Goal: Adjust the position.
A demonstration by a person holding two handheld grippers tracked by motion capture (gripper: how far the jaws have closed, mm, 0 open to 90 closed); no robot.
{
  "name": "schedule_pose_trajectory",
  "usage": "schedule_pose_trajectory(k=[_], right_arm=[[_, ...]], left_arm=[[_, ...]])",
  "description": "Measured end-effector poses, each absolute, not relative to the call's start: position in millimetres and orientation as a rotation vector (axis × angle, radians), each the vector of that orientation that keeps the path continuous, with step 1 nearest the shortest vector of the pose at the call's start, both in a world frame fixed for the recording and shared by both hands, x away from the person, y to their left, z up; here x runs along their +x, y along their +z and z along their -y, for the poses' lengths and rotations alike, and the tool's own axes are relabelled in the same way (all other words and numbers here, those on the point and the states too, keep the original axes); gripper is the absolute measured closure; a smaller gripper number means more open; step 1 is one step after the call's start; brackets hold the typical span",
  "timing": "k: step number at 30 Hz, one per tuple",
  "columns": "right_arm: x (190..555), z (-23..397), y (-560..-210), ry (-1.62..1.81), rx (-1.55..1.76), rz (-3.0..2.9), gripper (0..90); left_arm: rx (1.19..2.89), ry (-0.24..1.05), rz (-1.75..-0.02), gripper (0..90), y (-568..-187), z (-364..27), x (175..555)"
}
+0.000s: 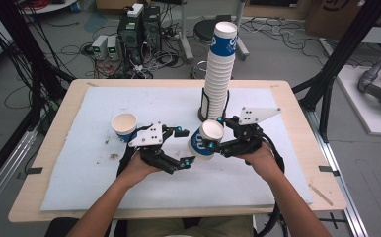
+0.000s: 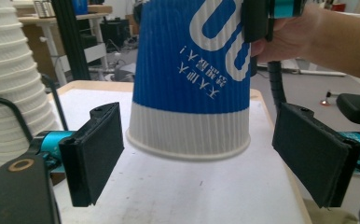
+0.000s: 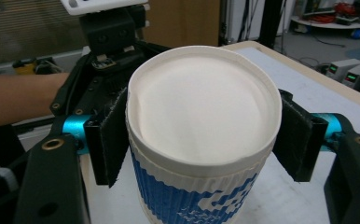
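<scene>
The right gripper (image 1: 217,139) clamps the blue-and-white ribbed paper cup (image 1: 204,140) near its rim, above the white mat between both hands, while the left gripper (image 1: 184,146) stands open around its base, so a squeeze there could crumple it.

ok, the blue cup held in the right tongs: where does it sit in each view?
High view: held cup at centre, tilted, below the cup stack.
Left gripper view: upper centre, base down, between open pads.
Right gripper view: centre, rim up, clamped.
Shared landmark: white mat.
</scene>
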State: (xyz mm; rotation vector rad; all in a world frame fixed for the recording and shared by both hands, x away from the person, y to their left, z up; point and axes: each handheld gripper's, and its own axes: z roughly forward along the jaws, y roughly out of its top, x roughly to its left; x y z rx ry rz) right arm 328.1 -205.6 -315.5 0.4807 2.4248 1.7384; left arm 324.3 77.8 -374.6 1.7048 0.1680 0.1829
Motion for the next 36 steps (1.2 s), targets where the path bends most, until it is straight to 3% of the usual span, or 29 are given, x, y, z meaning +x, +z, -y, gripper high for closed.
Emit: schedule_pose_trajectory(k=[20, 30, 31, 33, 36], right_arm=[[332, 190, -323, 1.931, 0.478, -2.454, 28.8], [333, 190, -324, 1.929, 0.497, -2.466, 28.7], [333, 190, -324, 1.932, 0.491, -2.463, 27.7], [333, 188, -324, 1.915, 0.495, -2.463, 15.9], [332, 189, -323, 1.850, 0.499, -2.451, 14.3]], left_arm=[[1.684, 0.098, -0.179, 13.8, -378, -77, 327], [1.703, 0.098, -0.170, 24.5, -376, -79, 326], [1.703, 0.098, -0.169, 25.0, -376, -79, 326], [1.703, 0.097, -0.174, 25.4, -374, -81, 327], [1.694, 0.090, -0.185, 25.8, -373, -85, 328]])
